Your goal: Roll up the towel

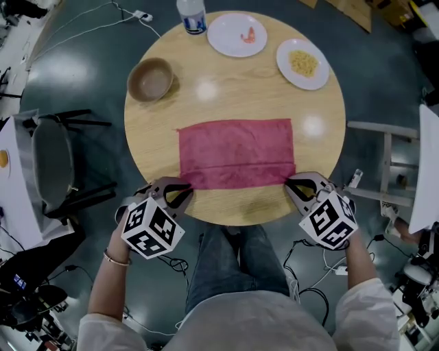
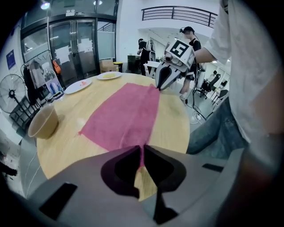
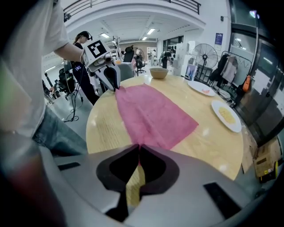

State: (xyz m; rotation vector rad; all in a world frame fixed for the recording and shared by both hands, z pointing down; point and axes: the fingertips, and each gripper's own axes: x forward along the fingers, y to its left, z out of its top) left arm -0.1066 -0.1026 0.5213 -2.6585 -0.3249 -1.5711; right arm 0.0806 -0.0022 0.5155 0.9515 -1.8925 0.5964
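Observation:
A pink towel (image 1: 236, 153) lies flat on the round wooden table (image 1: 233, 89), with a fold line along its near side. My left gripper (image 1: 184, 186) is shut on the towel's near left corner (image 2: 141, 150). At the near right corner (image 3: 138, 148), my right gripper (image 1: 291, 182) is shut on the cloth too. In each gripper view the jaws meet with a thin strip of pink between them. The right gripper (image 2: 159, 86) shows across the towel (image 2: 126, 117) in the left gripper view, and the left gripper (image 3: 114, 86) shows likewise beyond the towel (image 3: 155, 115) in the right gripper view.
At the table's far side stand a brown bowl (image 1: 150, 79), a bottle (image 1: 192, 15), a white plate (image 1: 237, 33) with a pink bit and a plate of yellow food (image 1: 303, 64). A dark chair (image 1: 58, 161) stands left, a rack (image 1: 384, 164) right. People stand in the background.

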